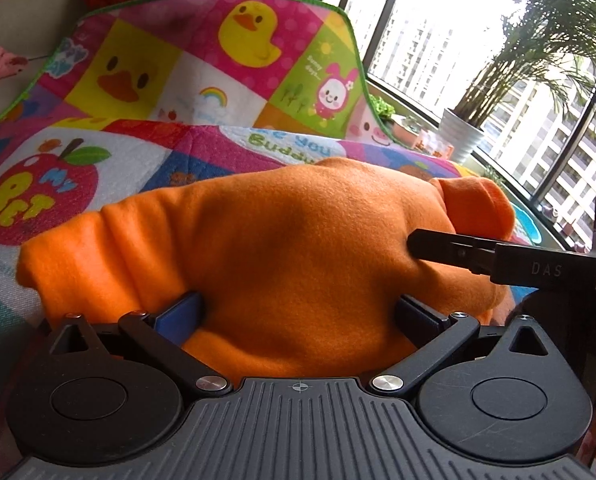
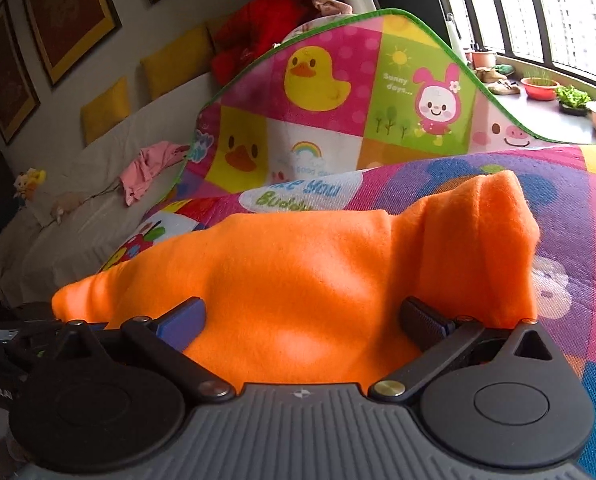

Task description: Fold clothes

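An orange fleece garment (image 1: 282, 248) lies bunched on a colourful cartoon play mat (image 1: 146, 92). It fills the space between the fingers of my left gripper (image 1: 298, 312), whose jaws stand wide apart around the cloth; the fingertips are buried under it. The right gripper's fingers (image 1: 450, 246) reach in from the right and press into the garment's right side. In the right wrist view the same orange garment (image 2: 298, 272) lies between the widely spread fingers of my right gripper (image 2: 302, 320), with a sleeve or folded end (image 2: 494, 220) standing up at the right. The fingertips are hidden.
The play mat (image 2: 338, 92) curls upward at the back with a green edge. A white sofa (image 2: 98, 184) with a pink garment (image 2: 150, 168), yellow cushions and red cloth sits behind. Windows, a potted palm (image 1: 462, 136) and plants on a sill stand at the right.
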`<state>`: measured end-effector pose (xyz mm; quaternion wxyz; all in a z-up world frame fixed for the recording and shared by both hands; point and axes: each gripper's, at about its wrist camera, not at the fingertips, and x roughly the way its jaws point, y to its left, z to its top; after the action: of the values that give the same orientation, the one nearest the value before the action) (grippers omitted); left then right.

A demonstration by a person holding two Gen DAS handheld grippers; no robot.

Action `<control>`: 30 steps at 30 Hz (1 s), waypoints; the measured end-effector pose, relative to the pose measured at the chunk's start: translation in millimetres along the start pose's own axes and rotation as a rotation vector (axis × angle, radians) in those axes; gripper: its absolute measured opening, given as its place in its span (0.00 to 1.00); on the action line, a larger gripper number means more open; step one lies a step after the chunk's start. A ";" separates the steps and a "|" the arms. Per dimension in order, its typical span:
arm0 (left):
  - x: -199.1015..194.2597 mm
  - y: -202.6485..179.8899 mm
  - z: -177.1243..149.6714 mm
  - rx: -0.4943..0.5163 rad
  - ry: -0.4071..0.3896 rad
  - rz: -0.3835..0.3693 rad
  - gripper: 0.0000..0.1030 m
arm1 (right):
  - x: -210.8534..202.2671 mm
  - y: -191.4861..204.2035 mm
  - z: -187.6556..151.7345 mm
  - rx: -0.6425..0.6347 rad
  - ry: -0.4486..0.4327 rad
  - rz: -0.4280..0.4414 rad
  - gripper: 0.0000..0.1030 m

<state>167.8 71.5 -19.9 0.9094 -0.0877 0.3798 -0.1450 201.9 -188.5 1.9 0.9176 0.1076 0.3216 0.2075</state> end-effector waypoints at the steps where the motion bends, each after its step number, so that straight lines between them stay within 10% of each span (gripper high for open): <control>1: -2.4 0.1 0.1 -0.002 0.004 0.002 1.00 | -0.6 1.0 -2.1 -0.014 -0.009 -0.003 1.00; 16: -81.6 70.0 -6.4 -0.308 -0.165 0.026 1.00 | -16.4 15.8 -14.5 -0.187 -0.023 -0.142 1.00; 22: -76.8 51.1 8.6 -0.227 -0.199 -0.074 1.00 | -32.3 -7.3 -6.4 -0.132 0.036 -0.185 1.00; 30: -67.4 50.3 22.4 -0.231 -0.244 -0.086 1.00 | -59.5 -15.9 39.5 -0.145 -0.179 -0.260 1.00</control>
<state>148.7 142.3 27.0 0.9256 -0.2245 0.2768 -0.1274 189.8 -231.9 59.5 0.9670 0.0165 0.2340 0.0992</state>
